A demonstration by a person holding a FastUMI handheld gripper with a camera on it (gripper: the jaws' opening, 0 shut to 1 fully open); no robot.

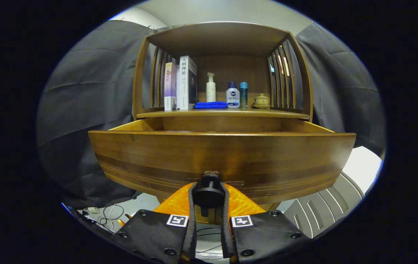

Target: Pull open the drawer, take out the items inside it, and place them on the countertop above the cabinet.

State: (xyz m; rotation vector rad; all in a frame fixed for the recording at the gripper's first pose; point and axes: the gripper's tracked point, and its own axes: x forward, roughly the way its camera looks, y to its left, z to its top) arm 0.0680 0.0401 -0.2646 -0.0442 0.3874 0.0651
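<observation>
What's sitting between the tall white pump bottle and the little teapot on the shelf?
In the gripper view, two bottles stand between the white pump bottle and teapot: a squat pump bottle and a slim blue bottle.

The drawer (222, 161) front is glossy varnished wood with dark grain bands, and its round knob (209, 192), at twelve o'clock from the hand-held gripper (209, 198), whose fingers press it from both sides, looks matt plastic. On the smooth wooden counter (289, 114) lie a soft folded cloth (211, 105), glossy paper-covered books (187, 82) and smooth plastic bottles (233, 95).
</observation>
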